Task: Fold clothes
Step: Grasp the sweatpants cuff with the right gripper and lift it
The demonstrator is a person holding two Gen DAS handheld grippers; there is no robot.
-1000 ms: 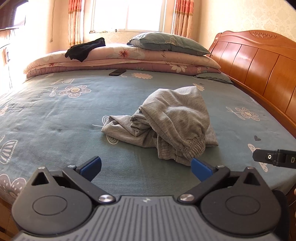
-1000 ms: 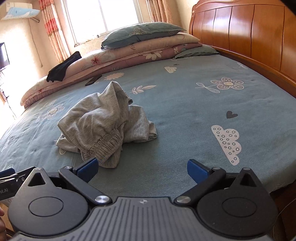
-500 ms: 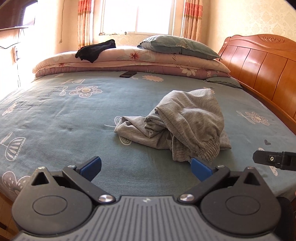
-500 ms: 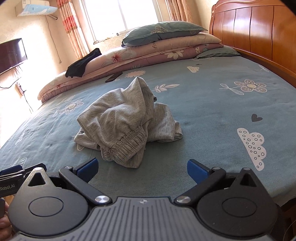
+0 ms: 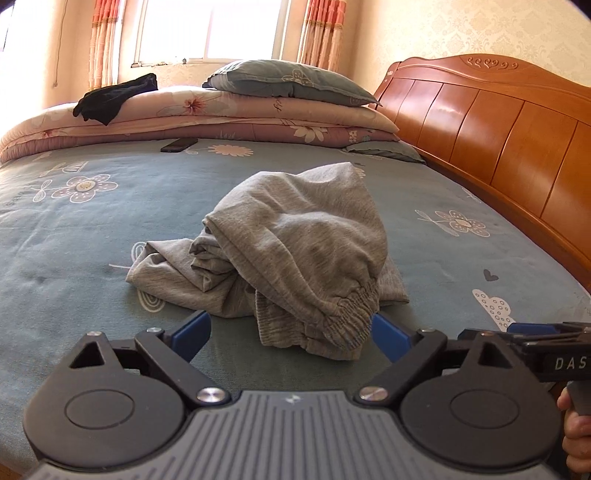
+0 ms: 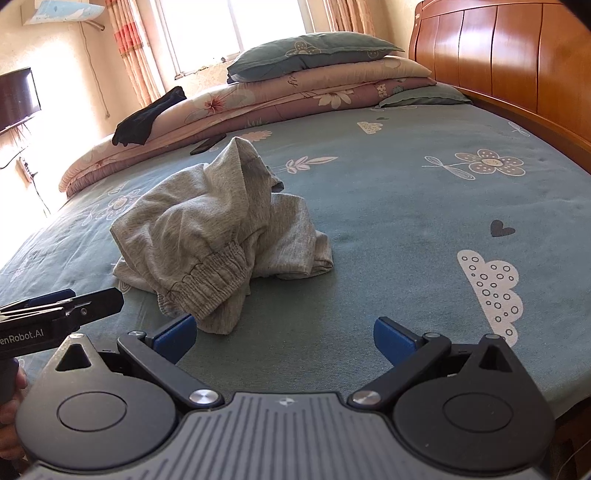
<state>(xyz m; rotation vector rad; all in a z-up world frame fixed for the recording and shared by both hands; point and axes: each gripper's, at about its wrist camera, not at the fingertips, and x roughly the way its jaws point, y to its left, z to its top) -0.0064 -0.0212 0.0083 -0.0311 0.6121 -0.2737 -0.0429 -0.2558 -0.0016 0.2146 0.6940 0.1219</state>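
Since a second ago, when both sat further back from the bed, I see my left hand-held gripper (image 5: 291,334) and right hand-held gripper (image 6: 282,338) closer to the crumpled grey sweatpants (image 5: 291,254) heaped mid-bed. The left's jaws have just been closing a little yet stand spread, the elastic waistband between them but unpinched; the right's jaws are spread over bare sheet. Around it lie the teal flowered bedsheet (image 5: 92,236), stacked quilts (image 5: 229,114), a pillow (image 5: 291,79), a wooden headboard (image 5: 498,125) and a curtained window (image 5: 214,29).
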